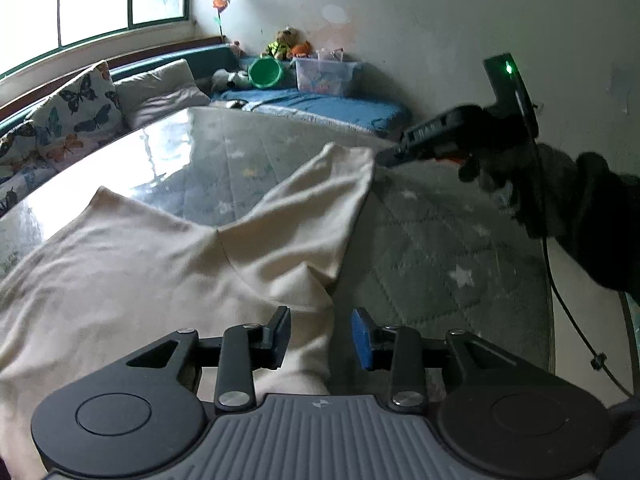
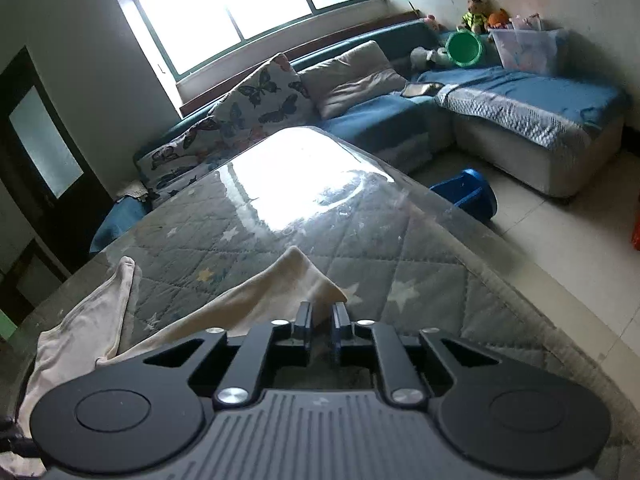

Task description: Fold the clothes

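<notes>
**Cream garment spread on the quilted table, both grippers at its edge**

The left gripper (image 1: 320, 340) hangs low over the cream garment (image 1: 160, 264), its jaws parted with a clear gap; the cloth's edge runs beneath that gap, and the pads do not press on it. The right gripper (image 2: 321, 322) has its jaws drawn close together — a narrow slot remains, and a corner of the garment (image 2: 296, 280) lies right at the fingertips. Whether the pads actually pinch that corner cannot be told from either view. In the left wrist view the right gripper (image 1: 390, 156) is seen from the side, its tip touching the far sleeve end, held by a gloved hand (image 1: 492, 152) in a dark sleeve.

The garment lies partly flat, two sleeve-like ends reaching away across the table (image 2: 420, 280), which carries a grey star-patterned quilted cover under a glossy clear sheet. Beyond the table stands a blue sofa (image 2: 520, 96) with butterfly cushions (image 2: 260, 100), and a green bucket (image 2: 463, 49) beside a clear storage box (image 2: 528, 50).
</notes>
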Available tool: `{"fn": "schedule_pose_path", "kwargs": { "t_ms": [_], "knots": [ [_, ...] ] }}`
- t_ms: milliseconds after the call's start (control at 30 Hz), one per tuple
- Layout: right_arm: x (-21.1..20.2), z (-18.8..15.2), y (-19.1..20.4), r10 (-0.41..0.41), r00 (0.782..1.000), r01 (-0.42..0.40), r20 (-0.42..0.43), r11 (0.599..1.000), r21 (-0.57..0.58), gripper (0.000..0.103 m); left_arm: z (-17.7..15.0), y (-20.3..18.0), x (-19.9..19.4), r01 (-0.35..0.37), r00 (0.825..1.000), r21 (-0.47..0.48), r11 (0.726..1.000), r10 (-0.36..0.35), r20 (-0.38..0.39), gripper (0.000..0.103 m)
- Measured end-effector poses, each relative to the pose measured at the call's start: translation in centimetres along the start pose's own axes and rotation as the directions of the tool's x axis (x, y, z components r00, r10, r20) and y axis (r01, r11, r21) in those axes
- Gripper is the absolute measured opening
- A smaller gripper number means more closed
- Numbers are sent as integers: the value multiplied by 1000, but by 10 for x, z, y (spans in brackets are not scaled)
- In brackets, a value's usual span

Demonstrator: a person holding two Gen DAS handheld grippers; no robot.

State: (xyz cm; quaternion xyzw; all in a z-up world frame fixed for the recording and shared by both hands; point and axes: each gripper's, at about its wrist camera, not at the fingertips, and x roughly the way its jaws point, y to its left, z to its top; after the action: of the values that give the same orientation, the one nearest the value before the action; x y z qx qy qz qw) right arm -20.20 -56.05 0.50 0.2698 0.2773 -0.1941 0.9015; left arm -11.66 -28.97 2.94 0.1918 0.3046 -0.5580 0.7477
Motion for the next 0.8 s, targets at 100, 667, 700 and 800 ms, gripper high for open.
{"fn": "schedule_pose_path", "kwargs": {
  "t_ms": [100, 667, 700, 800],
  "knots": [
    [8, 3, 4, -3, 1000, 3, -11, 1000, -5, 23, 5, -3, 7, -3, 1000, 4, 1000, 3, 2, 37],
    [17, 18, 19, -17, 997, 19, 81, 999, -28, 4, 1, -15, 27, 32, 999, 65, 997, -31, -14, 45],
    [16, 19, 20, -17, 996, 20, 82, 999, -32, 4, 1, -15, 26, 31, 999, 65, 997, -30, -13, 45],
    [20, 20, 16, -14, 998, 15, 55, 1000, -8, 7, 4, -15, 22, 34, 999, 56, 998, -34, 0, 45]
  ]
}}
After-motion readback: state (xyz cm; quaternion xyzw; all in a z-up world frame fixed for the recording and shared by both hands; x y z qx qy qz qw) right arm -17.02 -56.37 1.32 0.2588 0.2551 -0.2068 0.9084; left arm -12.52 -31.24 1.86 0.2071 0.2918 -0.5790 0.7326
